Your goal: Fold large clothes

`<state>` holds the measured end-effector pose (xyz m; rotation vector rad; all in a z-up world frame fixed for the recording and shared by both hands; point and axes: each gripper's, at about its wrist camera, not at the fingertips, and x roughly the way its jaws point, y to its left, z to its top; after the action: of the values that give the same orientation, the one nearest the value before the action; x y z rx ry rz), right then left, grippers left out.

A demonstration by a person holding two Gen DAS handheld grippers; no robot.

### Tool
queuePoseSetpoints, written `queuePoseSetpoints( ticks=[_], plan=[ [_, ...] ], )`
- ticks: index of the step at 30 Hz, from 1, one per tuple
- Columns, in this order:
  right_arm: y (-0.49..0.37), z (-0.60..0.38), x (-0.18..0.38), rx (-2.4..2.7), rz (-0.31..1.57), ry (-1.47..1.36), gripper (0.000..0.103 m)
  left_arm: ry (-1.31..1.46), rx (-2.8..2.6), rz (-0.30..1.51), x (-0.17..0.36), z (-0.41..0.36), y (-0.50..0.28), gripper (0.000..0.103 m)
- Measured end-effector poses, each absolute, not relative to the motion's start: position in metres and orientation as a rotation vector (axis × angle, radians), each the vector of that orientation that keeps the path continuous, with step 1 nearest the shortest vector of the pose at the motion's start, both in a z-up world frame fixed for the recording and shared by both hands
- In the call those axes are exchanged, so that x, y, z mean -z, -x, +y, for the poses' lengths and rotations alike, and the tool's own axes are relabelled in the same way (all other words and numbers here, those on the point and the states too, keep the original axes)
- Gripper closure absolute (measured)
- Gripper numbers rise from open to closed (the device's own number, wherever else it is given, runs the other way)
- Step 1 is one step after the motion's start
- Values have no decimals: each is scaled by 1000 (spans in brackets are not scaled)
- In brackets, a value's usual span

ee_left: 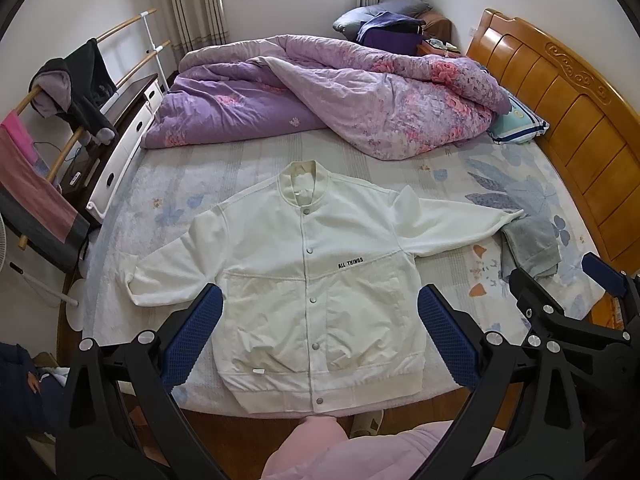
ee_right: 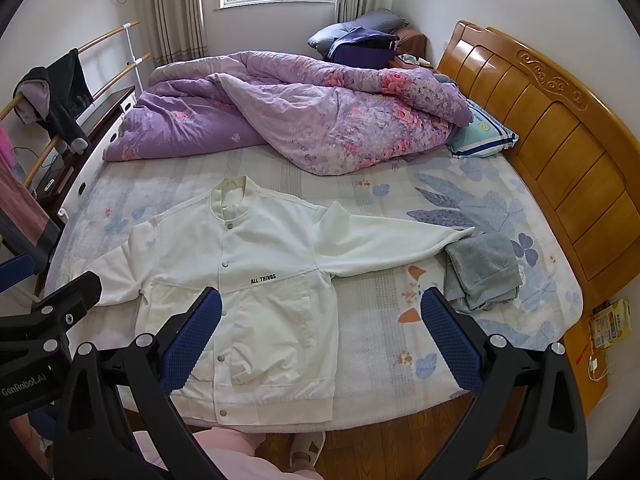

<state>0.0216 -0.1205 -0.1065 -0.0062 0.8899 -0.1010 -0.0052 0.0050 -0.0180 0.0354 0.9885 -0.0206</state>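
White jacket (ee_left: 312, 280) reading "ALL THINGS" is lying flat on the bed (ee_left: 460, 184), just ahead of both tongs; left gripper (ee_left: 320, 336) and right gripper (ee_right: 322, 340) are hovering wide open, empty.

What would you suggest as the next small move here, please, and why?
Probably bring the right gripper down onto the far sleeve to fold it across the jacket. The jacket lies flat and buttoned on the bed, both sleeves spread out, and both grippers are open above it, holding nothing.
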Motion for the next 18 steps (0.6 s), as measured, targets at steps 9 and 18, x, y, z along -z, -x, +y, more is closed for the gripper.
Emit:
queuePoseSetpoints(
  ticks=[9,18],
  plan=[
    [-18,-120,110,103,894,2,7,-34,23,993,20,0,10,5],
    [-13,-116,113,101,906,-5,7,-34,24,1006,30,2,21,5]
  ],
)
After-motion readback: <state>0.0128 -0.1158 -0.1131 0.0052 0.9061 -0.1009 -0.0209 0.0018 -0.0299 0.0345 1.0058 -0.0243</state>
